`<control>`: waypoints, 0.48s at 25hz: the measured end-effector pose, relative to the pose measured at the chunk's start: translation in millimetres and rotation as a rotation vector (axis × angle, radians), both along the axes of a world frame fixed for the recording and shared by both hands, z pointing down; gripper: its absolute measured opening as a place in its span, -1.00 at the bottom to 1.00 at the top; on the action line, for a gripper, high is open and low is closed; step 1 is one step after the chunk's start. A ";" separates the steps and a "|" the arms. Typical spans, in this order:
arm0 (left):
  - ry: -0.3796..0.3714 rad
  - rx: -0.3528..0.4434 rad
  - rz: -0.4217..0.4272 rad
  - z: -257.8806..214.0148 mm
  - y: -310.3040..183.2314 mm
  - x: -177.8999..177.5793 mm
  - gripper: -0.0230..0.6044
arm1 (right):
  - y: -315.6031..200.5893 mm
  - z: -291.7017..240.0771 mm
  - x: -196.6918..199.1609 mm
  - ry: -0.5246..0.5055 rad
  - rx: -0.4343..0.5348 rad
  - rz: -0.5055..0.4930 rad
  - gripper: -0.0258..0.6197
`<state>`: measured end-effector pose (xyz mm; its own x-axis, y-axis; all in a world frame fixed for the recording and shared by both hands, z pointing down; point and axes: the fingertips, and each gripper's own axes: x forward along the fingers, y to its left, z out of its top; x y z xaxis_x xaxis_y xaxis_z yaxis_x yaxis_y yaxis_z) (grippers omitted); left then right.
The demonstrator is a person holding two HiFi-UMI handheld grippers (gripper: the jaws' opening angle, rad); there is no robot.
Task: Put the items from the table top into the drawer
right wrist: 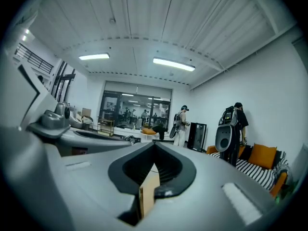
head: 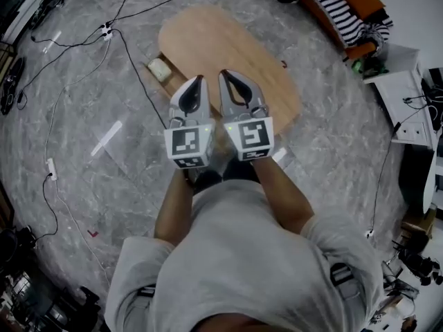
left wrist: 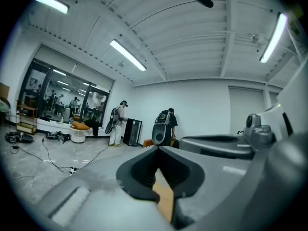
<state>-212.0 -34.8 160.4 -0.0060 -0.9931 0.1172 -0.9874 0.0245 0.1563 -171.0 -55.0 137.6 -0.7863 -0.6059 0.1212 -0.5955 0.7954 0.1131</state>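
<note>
We hold the left gripper (head: 201, 80) and right gripper (head: 223, 75) just beside each other, high above the table (head: 208, 33). Open room lies ahead; persons (right wrist: 182, 125) stand far off. Cables (head: 131, 54) cross the floor left of the table.

Two grippers (head: 201, 79) (head: 223, 74), one table (head: 208, 33)

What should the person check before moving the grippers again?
1. Left gripper fingers shut, nothing between them: ok.
2. Right gripper fingers shut and empty: ok.
3. No items on the table top: none show in the head view, but the grippers hide part of it: cannot tell.
4. Drawer looks open beside the table, with a pale thing inside: ok.
5. Cable on the floor runs past the drawer, below the raised grippers: ok.
</note>
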 end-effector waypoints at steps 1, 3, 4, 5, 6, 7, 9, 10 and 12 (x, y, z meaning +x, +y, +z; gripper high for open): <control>-0.002 0.007 0.000 -3.2 -0.4 -0.8 -0.86 | -0.3 -4.6 -0.4 -0.002 0.015 -0.001 -0.90; 0.005 0.016 -0.006 -8.0 1.0 -3.7 -0.86 | 0.3 -13.2 -1.3 -0.008 0.037 -0.005 -0.90; 0.007 0.020 -0.008 -10.6 2.0 -4.8 -0.86 | 0.6 -17.6 -1.5 -0.014 0.043 -0.006 -0.90; 0.005 0.023 -0.011 -13.1 3.1 -6.1 -0.86 | 0.9 -21.7 -2.0 -0.020 0.045 -0.005 -0.90; 0.002 0.025 -0.012 -15.0 4.3 -7.7 -0.86 | 1.1 -24.7 -3.4 -0.026 0.045 -0.003 -0.90; -0.001 0.027 -0.013 -15.8 5.5 -9.9 -0.86 | 1.6 -26.1 -5.6 -0.028 0.044 -0.001 -0.90; -0.004 0.030 -0.011 -14.7 7.5 -14.5 -0.86 | 3.6 -25.1 -10.4 -0.021 0.040 0.005 -0.90; -0.004 0.032 -0.011 -13.8 8.2 -16.2 -0.86 | 4.6 -24.5 -12.0 -0.020 0.042 0.006 -0.90; -0.004 0.034 -0.011 -12.1 9.5 -18.6 -0.86 | 6.4 -24.2 -14.2 -0.021 0.051 0.006 -0.90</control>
